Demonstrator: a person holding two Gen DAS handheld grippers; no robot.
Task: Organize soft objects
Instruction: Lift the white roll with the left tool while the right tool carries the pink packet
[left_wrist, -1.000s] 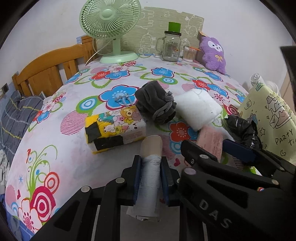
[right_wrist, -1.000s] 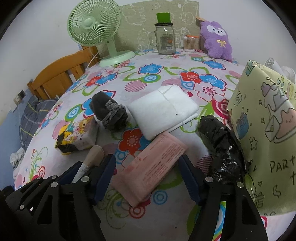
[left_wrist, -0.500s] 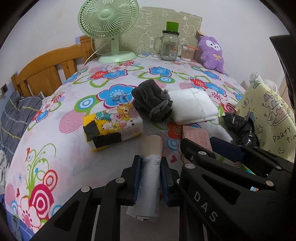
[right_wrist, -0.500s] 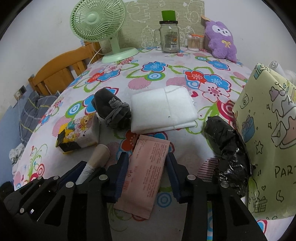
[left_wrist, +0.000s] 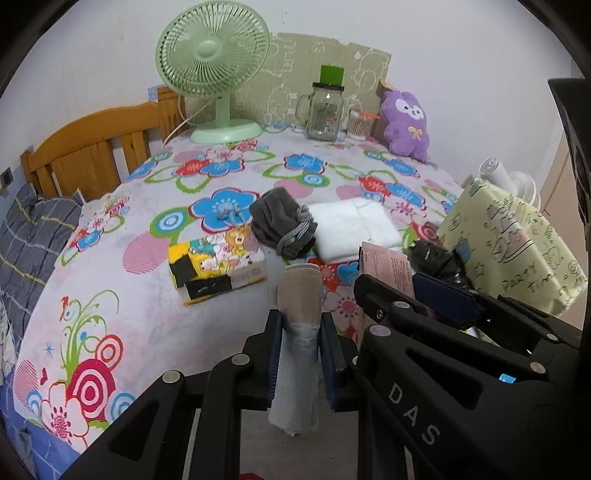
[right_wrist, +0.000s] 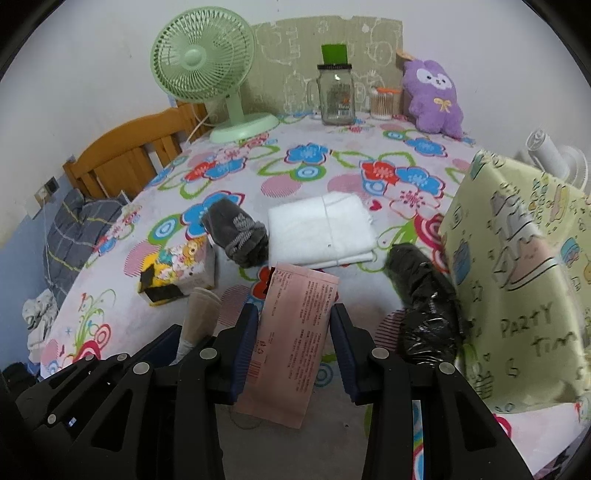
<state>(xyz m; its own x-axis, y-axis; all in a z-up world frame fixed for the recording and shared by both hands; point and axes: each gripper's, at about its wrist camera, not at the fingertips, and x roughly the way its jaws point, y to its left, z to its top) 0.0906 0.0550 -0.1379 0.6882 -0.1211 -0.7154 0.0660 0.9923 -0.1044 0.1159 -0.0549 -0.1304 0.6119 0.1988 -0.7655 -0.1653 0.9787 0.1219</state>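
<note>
While the left hand-held gripper (left_wrist: 301, 349) clamps a roll (left_wrist: 298, 332), the right (right_wrist: 293, 341) pinches a pink packet (right_wrist: 293, 321).

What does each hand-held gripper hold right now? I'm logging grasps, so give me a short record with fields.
left hand-held gripper: shut on rolled beige-and-white cloth
right hand-held gripper: shut on pink flat packet
still on bedspread: grey bundle, folded white cloth, cartoon tissue pack, black bag
nearby: yellow party bag
</note>
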